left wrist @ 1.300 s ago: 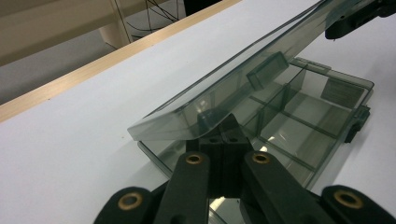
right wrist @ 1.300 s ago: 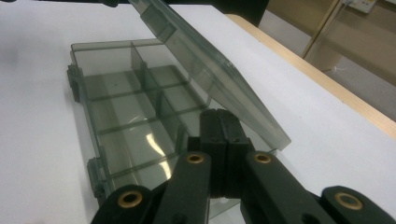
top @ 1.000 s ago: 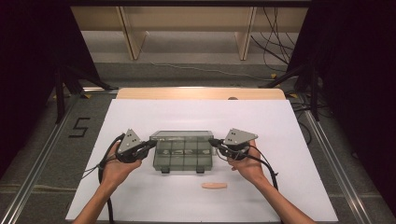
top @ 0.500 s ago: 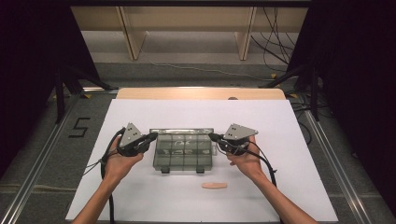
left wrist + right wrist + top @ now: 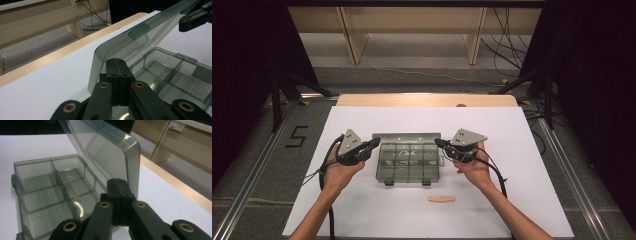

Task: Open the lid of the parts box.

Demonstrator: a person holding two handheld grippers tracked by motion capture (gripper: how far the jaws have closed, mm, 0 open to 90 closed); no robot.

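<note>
Near the front edge of the white table point(image 5: 362, 215), a small peach stick point(image 5: 441, 199). Further back, left gripper point(image 5: 373, 144) and right gripper point(image 5: 438, 143), jaws pressed together, nothing held, beside the clear box point(image 5: 408, 167) in the middle. Lid point(image 5: 406, 136) tipped up behind.

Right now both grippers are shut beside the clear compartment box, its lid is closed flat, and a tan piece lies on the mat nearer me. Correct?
Not quite: the lid is raised, as the right gripper view shows. The rest holds.
</note>
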